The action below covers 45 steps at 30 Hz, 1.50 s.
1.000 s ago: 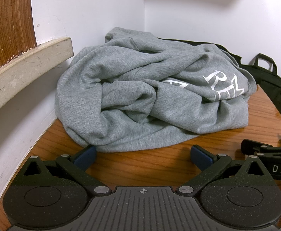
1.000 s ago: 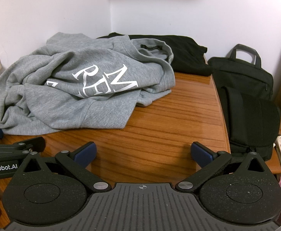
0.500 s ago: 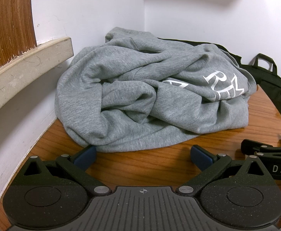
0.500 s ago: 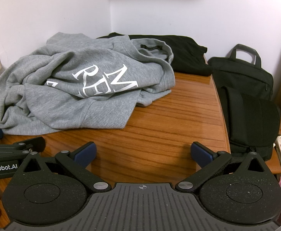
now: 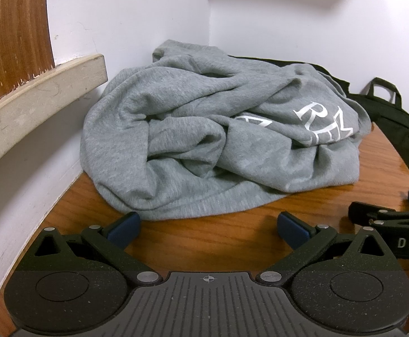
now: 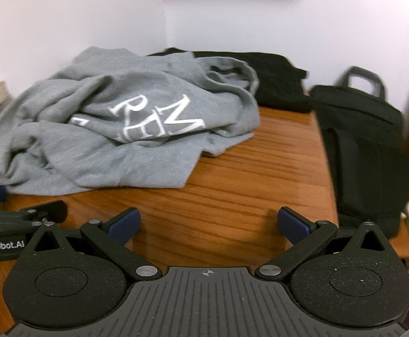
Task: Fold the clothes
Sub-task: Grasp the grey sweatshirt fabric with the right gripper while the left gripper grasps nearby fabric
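Left wrist view: the grey sweatshirt [image 5: 221,146] sits in a rumpled heap on the table [image 5: 232,236], pushed into the corner by the wall, white lettering half buried in creases. The left gripper [image 5: 208,226] hovers low just in front of its near hem, fingers spread wide with nothing between them.

Right wrist view: same sweatshirt [image 6: 114,129] off to the left, a black garment [image 6: 271,78] behind it and a black bag [image 6: 364,146] at the table's right end. The right gripper [image 6: 208,224] is over bare wood, fingers apart and empty too.

So it's clearly not folded; my guess is this is the reach-in stage. Next move needs a hem or shoulder found and the heap spread flat.
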Each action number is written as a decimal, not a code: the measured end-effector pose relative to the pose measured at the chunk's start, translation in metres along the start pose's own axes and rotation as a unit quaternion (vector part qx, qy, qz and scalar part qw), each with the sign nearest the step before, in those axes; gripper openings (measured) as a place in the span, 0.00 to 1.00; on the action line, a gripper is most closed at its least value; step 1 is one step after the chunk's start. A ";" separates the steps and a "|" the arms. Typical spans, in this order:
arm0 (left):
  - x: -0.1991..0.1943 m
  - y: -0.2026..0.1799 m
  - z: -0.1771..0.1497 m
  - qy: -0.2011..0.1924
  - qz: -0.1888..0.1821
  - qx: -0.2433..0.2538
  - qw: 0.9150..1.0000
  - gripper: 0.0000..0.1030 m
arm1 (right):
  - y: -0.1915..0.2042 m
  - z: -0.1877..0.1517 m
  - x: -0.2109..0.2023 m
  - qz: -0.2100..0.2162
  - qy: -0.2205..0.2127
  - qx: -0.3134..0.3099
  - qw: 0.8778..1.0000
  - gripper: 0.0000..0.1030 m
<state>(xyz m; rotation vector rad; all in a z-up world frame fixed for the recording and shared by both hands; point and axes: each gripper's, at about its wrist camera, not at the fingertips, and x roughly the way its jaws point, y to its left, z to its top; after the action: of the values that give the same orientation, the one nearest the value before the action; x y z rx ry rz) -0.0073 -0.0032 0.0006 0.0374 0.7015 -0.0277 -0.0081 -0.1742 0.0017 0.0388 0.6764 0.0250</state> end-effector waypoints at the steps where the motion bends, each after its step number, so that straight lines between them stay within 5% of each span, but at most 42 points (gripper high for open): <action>1: -0.001 0.000 0.000 -0.003 -0.004 0.004 1.000 1.00 | -0.005 0.002 0.002 0.020 -0.001 -0.004 1.000 1.00; 6: -0.006 0.002 0.007 -0.026 -0.016 -0.002 1.000 1.00 | -0.020 0.018 0.000 0.115 -0.016 -0.065 0.991 1.00; 12: -0.029 0.000 0.011 -0.064 -0.054 -0.018 0.996 1.00 | -0.075 0.063 0.008 0.224 -0.024 -0.010 0.974 1.00; 17: -0.035 -0.006 0.024 -0.075 -0.068 -0.054 0.993 1.00 | -0.103 0.101 0.022 0.226 -0.063 -0.078 0.969 0.98; 22: -0.038 -0.026 0.044 -0.078 -0.055 -0.071 0.993 0.91 | -0.123 0.157 0.064 0.244 -0.061 -0.134 0.959 0.65; 24: -0.041 -0.036 0.051 -0.082 -0.050 -0.076 0.992 0.77 | -0.125 0.178 0.085 0.243 -0.064 -0.177 0.952 0.45; 30: -0.043 -0.066 0.059 -0.083 -0.010 -0.089 0.993 0.62 | -0.110 0.210 0.137 0.285 -0.059 -0.309 0.906 0.42; 33: -0.039 -0.075 0.061 -0.073 -0.002 -0.100 0.992 0.55 | -0.101 0.212 0.148 0.328 -0.054 -0.358 0.873 0.42; 38: -0.036 -0.088 0.060 -0.069 0.010 -0.104 0.992 0.57 | -0.088 0.201 0.146 0.378 -0.067 -0.440 0.812 0.42; 41: -0.033 -0.091 0.058 -0.065 0.005 -0.112 0.992 0.58 | -0.075 0.194 0.149 0.372 -0.084 -0.463 0.800 0.42; 45: -0.029 -0.093 0.061 -0.063 0.004 -0.106 0.992 0.62 | -0.073 0.190 0.152 0.364 -0.102 -0.459 0.804 0.43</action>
<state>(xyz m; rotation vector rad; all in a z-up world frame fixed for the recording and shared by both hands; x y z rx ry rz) 0.0066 -0.0983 0.0633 -0.1646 0.5759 0.0529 0.2301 -0.2468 0.0518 -0.6353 0.3384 1.0820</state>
